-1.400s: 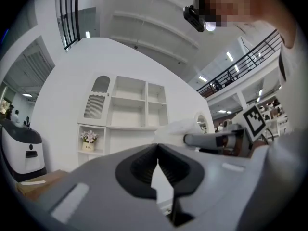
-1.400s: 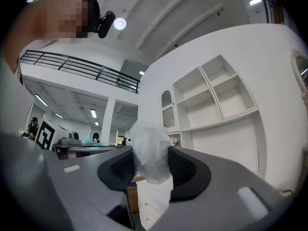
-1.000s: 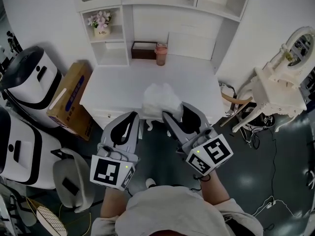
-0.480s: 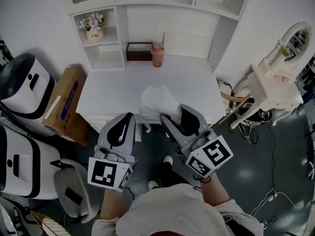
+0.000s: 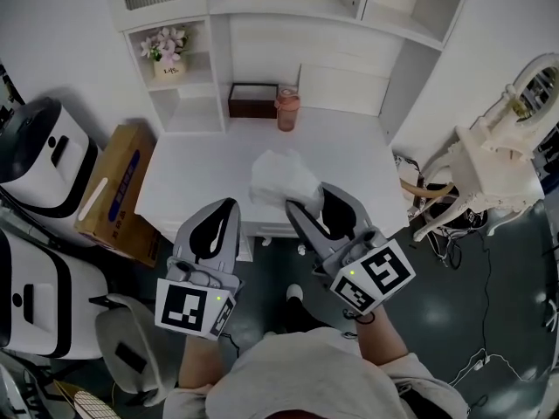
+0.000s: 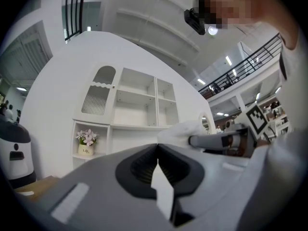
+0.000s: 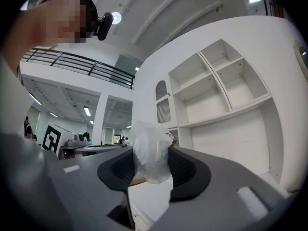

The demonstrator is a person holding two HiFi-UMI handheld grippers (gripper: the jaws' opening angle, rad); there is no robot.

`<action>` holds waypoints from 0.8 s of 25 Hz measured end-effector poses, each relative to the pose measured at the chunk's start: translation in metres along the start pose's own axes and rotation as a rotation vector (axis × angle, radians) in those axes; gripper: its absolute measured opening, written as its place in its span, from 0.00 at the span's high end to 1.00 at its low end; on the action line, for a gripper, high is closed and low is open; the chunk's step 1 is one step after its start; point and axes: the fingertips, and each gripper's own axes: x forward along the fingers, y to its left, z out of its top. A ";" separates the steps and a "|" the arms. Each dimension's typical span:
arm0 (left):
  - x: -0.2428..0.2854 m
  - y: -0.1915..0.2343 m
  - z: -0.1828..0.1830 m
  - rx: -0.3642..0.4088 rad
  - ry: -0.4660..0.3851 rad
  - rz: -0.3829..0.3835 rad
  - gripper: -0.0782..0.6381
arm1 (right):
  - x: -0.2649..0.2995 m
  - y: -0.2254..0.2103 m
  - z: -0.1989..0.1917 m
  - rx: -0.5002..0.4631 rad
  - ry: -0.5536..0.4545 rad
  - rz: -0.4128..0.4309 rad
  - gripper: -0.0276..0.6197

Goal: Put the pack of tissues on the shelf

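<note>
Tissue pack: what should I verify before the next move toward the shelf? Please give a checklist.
1. Tissue pack clamped in right gripper: ok.
2. Left gripper shut, nothing between its jaws: ok.
3. Pack at the shelf: not ok, it hangs over the front of the desk.
4. Cup and brown box away from the pack: ok.
5. Grip firm enough on the loose wrapper: cannot tell.

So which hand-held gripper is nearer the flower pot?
Left. The left hand-held gripper is at the front edge of the desk, on the flower pot side; the right hand-held gripper, shut on the pack of tissues, is further right.
</note>
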 end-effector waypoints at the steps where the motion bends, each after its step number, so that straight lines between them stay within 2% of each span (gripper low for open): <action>1: 0.006 0.003 0.000 0.001 -0.001 0.004 0.89 | 0.005 -0.005 0.001 0.000 -0.001 0.005 0.67; 9: 0.053 0.029 -0.001 -0.004 -0.010 0.042 0.89 | 0.045 -0.046 0.004 0.003 0.003 0.034 0.67; 20: 0.112 0.032 0.001 0.015 -0.020 0.074 0.89 | 0.070 -0.101 0.009 -0.004 0.004 0.070 0.67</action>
